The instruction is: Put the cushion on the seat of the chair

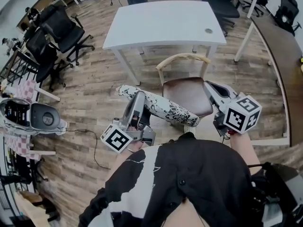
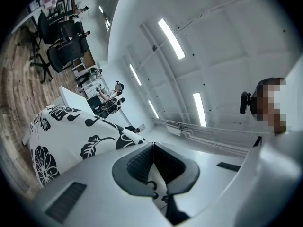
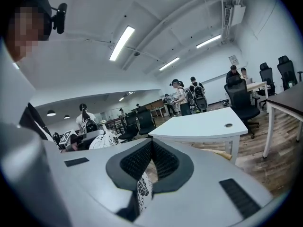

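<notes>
Head view: cushion (image 1: 158,107) carried between left gripper (image 1: 140,96) and right gripper (image 1: 208,85), hanging over the front-left edge of the chair (image 1: 188,94) seat, not yet down.

Left gripper view: jaws clamped on patterned cloth.

Right gripper view: jaws pinching cloth too (only a sliver showing).

Left to do: lowering onto the seat, letting go.

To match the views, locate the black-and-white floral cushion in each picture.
Head view: black-and-white floral cushion, centre, before the brown-seated wooden chair.
Left gripper view: lower left, reaching into the jaws.
Right gripper view: a strip at bottom centre, between the jaws.
Shared landmark: the rectangular white table.
</notes>
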`<state>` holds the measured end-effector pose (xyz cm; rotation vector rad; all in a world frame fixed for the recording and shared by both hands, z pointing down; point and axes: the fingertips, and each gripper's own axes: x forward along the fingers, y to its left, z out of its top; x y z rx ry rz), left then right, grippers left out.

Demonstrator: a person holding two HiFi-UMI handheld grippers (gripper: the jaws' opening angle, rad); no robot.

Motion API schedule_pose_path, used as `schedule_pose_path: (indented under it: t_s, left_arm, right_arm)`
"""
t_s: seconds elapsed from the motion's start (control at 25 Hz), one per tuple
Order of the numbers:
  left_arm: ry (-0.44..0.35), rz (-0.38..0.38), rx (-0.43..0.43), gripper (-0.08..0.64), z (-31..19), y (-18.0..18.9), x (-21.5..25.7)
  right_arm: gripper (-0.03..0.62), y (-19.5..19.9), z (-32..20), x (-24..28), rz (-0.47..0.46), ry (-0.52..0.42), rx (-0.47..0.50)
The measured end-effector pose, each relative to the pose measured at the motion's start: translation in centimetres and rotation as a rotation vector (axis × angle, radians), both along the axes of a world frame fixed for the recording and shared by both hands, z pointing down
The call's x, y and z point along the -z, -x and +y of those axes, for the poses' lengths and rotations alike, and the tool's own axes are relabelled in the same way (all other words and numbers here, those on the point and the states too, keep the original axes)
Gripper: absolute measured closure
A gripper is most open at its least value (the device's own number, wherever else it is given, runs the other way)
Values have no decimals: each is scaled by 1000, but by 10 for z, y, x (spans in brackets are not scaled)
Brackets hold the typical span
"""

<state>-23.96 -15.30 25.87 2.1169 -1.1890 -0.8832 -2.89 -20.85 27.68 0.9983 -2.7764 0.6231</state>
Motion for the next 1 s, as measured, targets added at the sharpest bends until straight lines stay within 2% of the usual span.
schedule_pose_path:
  t_s: [0.4, 0.88, 1.0]
  left_arm:
    - [17, 15, 106, 546, -68, 4, -20]
    - [59, 16, 187, 546, -159, -17, -36]
    - [85, 50, 203, 546, -176, -25, -49]
  right_arm:
    - [577, 2, -79, -7, 14, -9, 79]
    - [577, -21, -178, -19, 26, 24, 143]
    - [577, -27, -197, -26, 26, 32, 161]
